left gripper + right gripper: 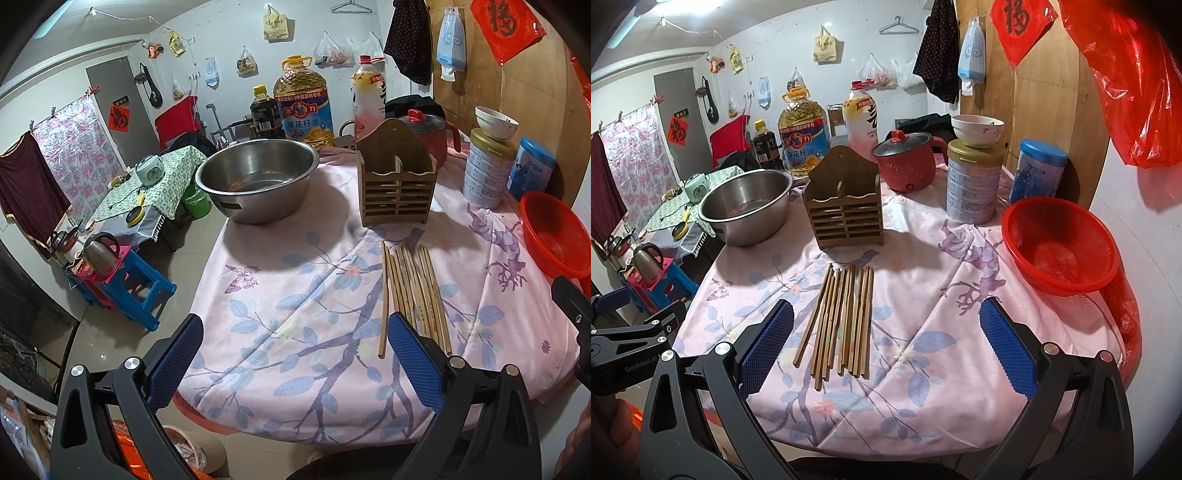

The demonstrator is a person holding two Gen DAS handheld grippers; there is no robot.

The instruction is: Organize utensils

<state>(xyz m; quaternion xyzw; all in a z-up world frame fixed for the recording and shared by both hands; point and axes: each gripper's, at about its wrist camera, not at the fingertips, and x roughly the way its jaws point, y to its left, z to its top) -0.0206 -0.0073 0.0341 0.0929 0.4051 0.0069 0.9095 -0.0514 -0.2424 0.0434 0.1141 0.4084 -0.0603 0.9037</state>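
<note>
Your desk (923, 369) wears a pink floral cloth in a cluttered room with bags hung on the wall. Your chopsticks (838, 325) lie bundled at the centre, the wooden holder (846, 210) at 12 o'clock beyond them, the steel basin (746, 206) at 10, the red basket (1060, 247) at 2. Your left gripper (295, 363) and right gripper (886, 347) both hover with fingers spread apart, holding nothing.

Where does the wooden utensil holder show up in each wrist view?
Left wrist: wooden utensil holder sits upper centre-right, right of the steel bowl.
Right wrist: the holder sits upper centre-left, again right of the bowl.
Shared landmark: the chopsticks lie on the cloth in front of it.
</note>
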